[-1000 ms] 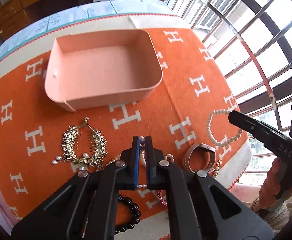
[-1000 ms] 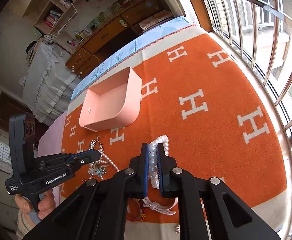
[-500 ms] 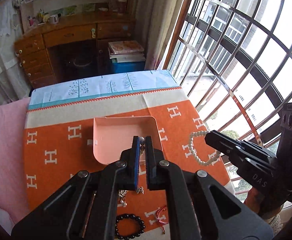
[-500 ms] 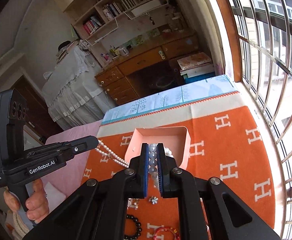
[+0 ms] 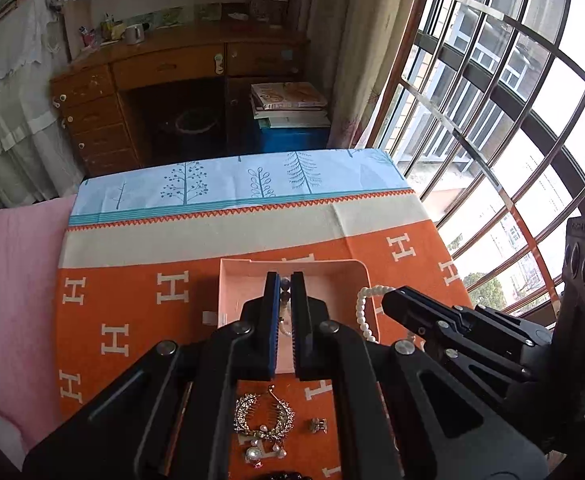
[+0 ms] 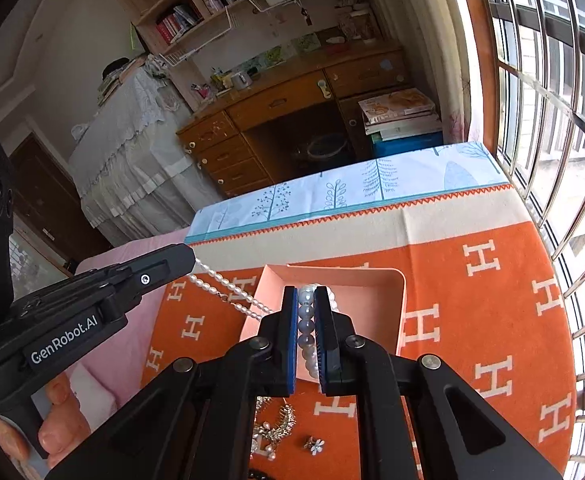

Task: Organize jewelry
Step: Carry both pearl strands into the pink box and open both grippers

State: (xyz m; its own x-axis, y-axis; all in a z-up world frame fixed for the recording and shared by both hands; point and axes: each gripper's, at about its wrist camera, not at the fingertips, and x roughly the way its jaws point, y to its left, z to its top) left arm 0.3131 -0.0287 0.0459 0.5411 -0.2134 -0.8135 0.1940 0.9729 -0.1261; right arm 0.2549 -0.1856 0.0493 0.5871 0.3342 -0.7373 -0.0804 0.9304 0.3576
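My left gripper [image 5: 285,280] and right gripper [image 6: 306,294] are matt black plastic with silvery metal rivets and ribbed blue pads [image 6: 290,340], both clamped on a glossy pearl necklace [image 6: 228,290]. Below sits a smooth, matt pink box [image 6: 392,280], seemingly card. The orange blanket [image 6: 492,320] under it looks like soft woven cloth with a fuzzy nap. A gold hair comb [image 5: 264,416] glints like metal. The desk [image 5: 164,68] beyond is varnished wood; the window bars [image 5: 492,92] are shiny metal.

Beyond the orange blanket [image 5: 132,292] stands a wooden desk [image 5: 164,68]; a white mug [image 5: 133,34] sits on it, with stacked books [image 5: 288,104] beside it near the barred window [image 5: 504,92].
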